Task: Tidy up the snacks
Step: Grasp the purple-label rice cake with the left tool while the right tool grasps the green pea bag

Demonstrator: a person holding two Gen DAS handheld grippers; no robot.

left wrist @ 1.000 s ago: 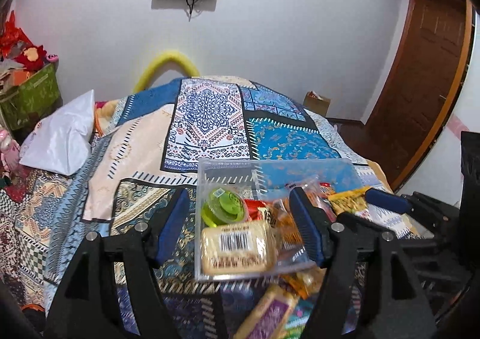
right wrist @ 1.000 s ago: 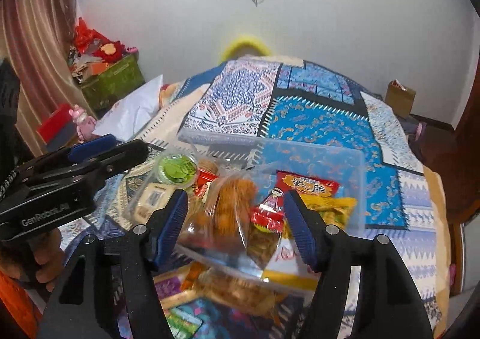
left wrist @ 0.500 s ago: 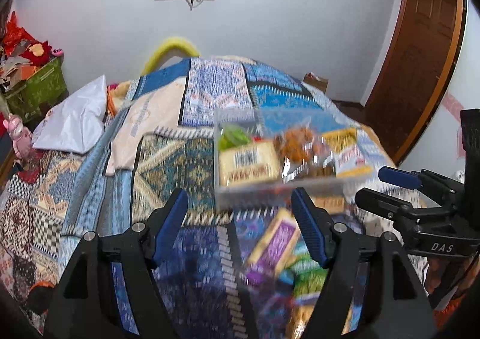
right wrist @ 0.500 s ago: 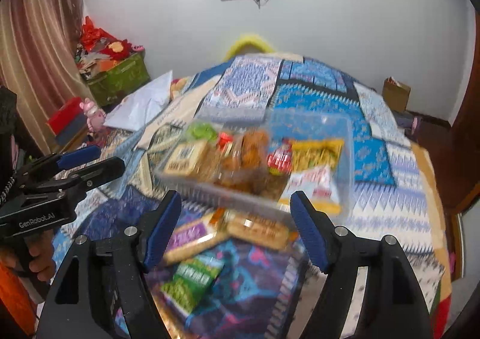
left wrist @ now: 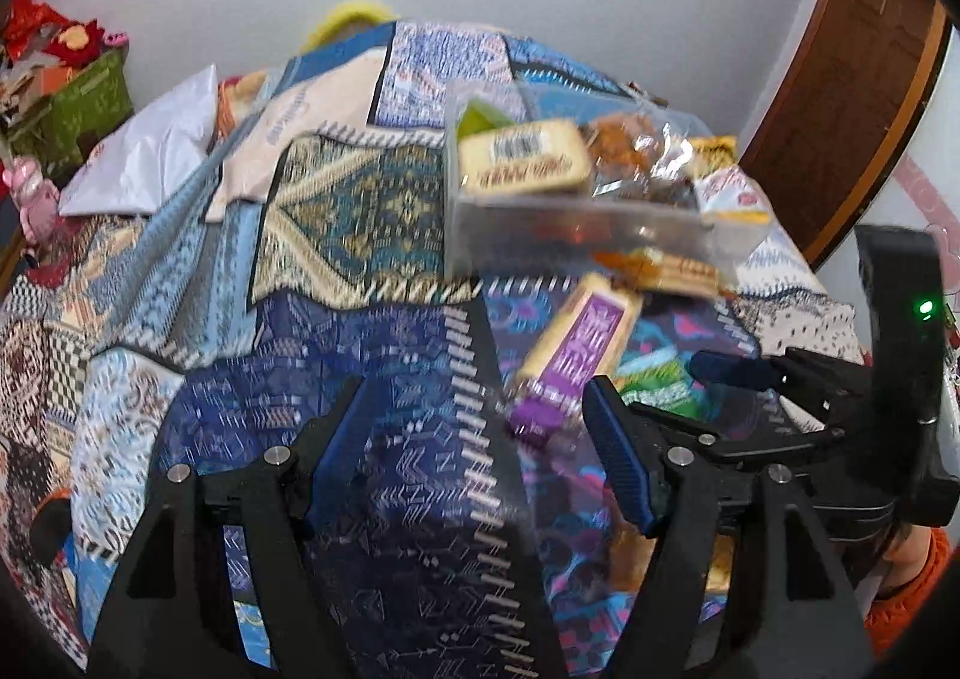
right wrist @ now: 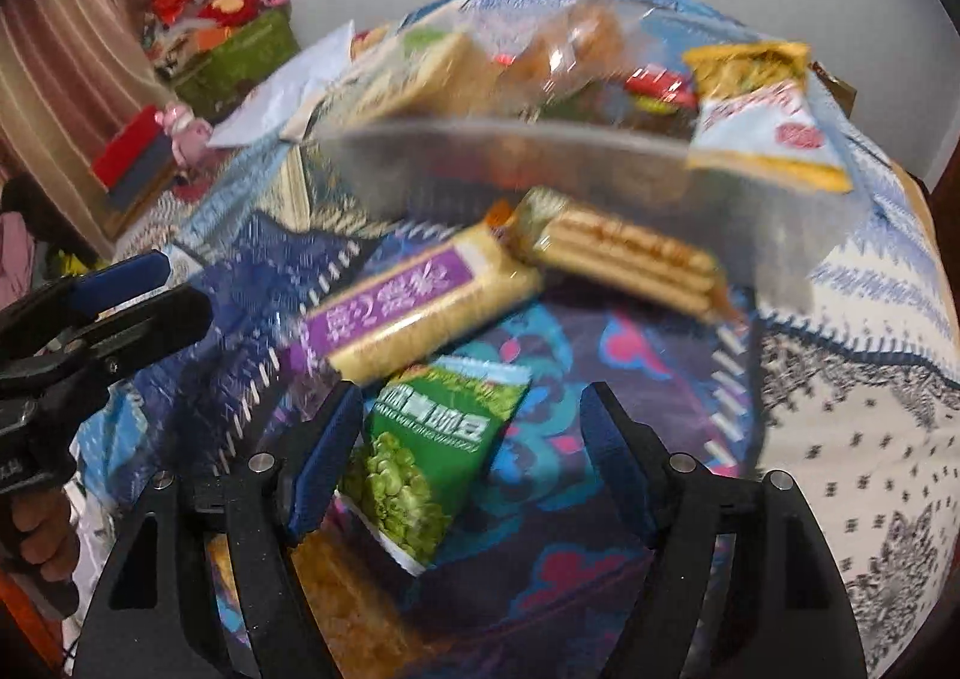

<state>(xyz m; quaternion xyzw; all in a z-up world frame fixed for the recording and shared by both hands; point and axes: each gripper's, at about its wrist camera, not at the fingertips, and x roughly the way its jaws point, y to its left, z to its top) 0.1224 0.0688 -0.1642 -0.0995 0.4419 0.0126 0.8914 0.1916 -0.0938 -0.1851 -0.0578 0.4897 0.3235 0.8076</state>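
Observation:
A clear plastic bin (left wrist: 576, 226) full of snack packs sits on the patterned bedspread; it also shows in the right wrist view (right wrist: 540, 162). In front of it lie a purple-labelled cracker pack (left wrist: 579, 346) (right wrist: 414, 313), a wafer pack (right wrist: 624, 253) and a green pea bag (right wrist: 429, 451). My left gripper (left wrist: 480, 451) is open and empty, low over the bedspread, left of the purple pack. My right gripper (right wrist: 471, 457) is open and empty, its fingers on either side of the green pea bag. Both views are motion-blurred.
A white pillow (left wrist: 147, 159) lies at the bed's left. A green box (left wrist: 72, 105) with toys stands by the wall. A wooden door (left wrist: 840, 96) is at the right. Another snack pack (right wrist: 348, 607) lies under the right gripper.
Both grippers have drawn back and down from the bin. The bin now sits farther away and the loose packs in front of it fill the view.

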